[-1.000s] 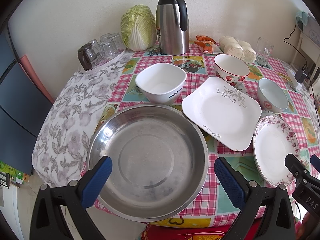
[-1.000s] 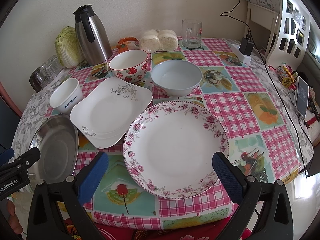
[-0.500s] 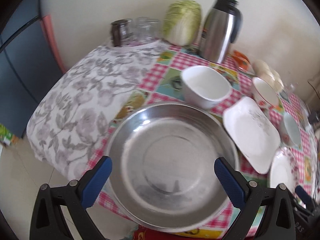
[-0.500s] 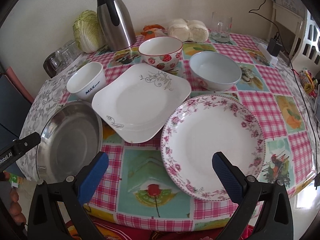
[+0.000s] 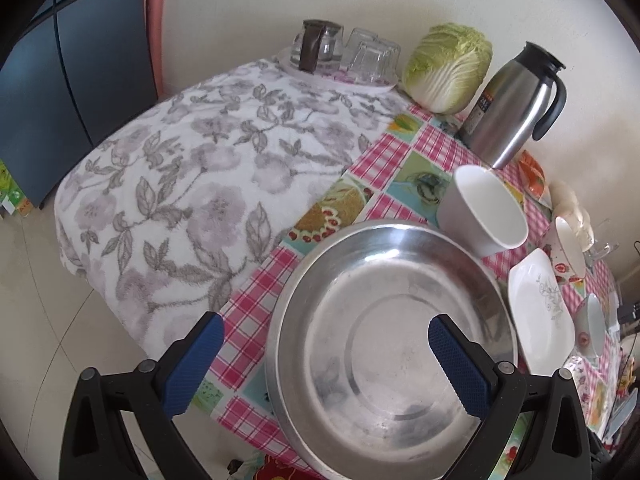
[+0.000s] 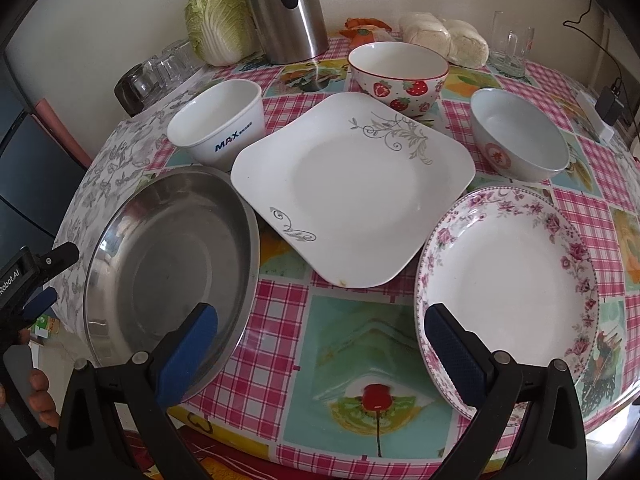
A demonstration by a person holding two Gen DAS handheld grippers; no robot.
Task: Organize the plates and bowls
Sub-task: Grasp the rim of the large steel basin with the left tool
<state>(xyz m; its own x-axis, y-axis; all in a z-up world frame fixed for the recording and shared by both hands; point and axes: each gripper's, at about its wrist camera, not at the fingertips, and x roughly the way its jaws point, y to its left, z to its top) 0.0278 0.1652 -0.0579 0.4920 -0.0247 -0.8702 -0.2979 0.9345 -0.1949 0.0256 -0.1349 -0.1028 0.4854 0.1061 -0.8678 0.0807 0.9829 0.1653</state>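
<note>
A wide steel pan (image 5: pixel 384 340) sits at the table's near left corner. My left gripper (image 5: pixel 326 360) is open over the pan's left rim, one finger past the table edge and one above the pan's inside. In the right wrist view the pan (image 6: pixel 168 256), a square white plate (image 6: pixel 352 188) and a floral round plate (image 6: pixel 508 280) lie in a row. Behind them stand a white MAX bowl (image 6: pixel 218 124), a strawberry bowl (image 6: pixel 398 74) and a pale blue bowl (image 6: pixel 520 136). My right gripper (image 6: pixel 320 348) hangs open and empty above the cloth between pan and floral plate.
A steel kettle (image 6: pixel 288 12), cabbage (image 6: pixel 218 20), upturned glasses (image 6: pixel 160 72), wrapped buns (image 6: pixel 444 38) and a glass mug (image 6: pixel 512 44) line the back by the wall. A floral towel (image 5: pixel 200 184) drapes the left end. A hand (image 6: pixel 36 392) shows at the lower left.
The left wrist view has swung left and tilted, so the pan now sits to its right. The right gripper has shifted left from the floral plate toward the pan. Both stayed open.
</note>
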